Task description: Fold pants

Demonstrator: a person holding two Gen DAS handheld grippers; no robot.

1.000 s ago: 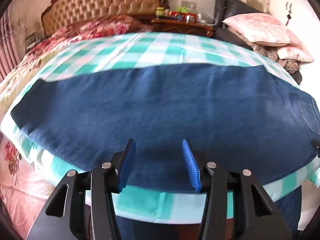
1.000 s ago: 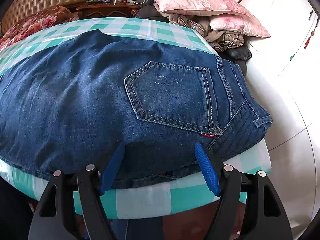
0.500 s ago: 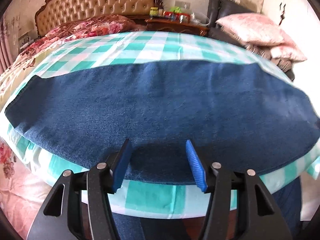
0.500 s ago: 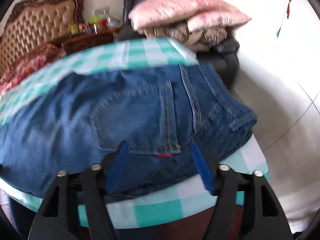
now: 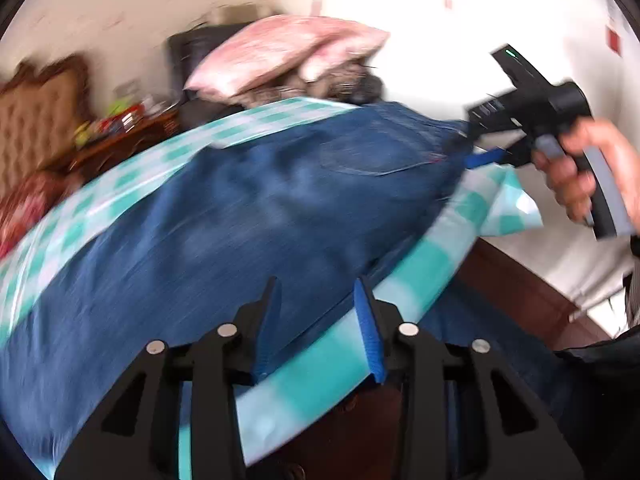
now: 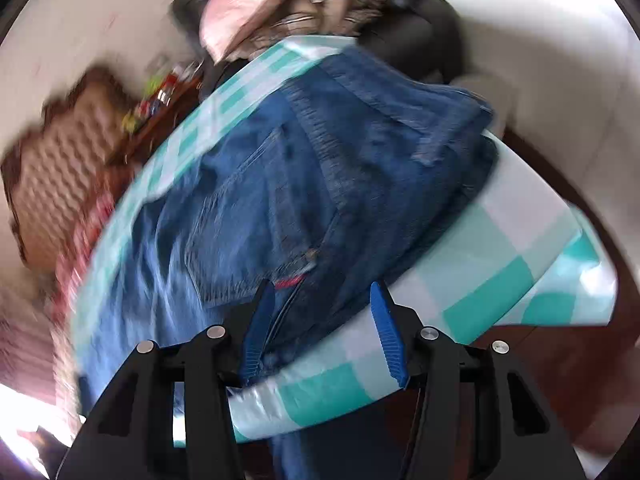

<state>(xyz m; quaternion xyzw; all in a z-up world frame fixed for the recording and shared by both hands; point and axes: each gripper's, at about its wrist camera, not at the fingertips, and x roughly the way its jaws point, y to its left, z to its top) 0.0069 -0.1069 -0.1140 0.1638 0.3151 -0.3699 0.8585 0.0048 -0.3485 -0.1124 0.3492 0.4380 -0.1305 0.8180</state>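
Note:
Blue denim pants lie folded lengthwise on a table with a teal and white checked cloth. The waist and back pocket are at the right end. My left gripper is open and empty above the near edge of the pants. My right gripper is open and empty above the near edge at the waist end, close to the red pocket tab. In the left wrist view the right gripper shows at the waist, held by a hand. Both views are motion-blurred.
Pink pillows are piled on a dark chair behind the table. A tufted headboard and a wooden nightstand with small items stand at the back left. The cloth corner hangs off the right end.
Both views have swung to the right and tilted. The left gripper now faces the waist end and sees the right gripper there. Both grippers stay open.

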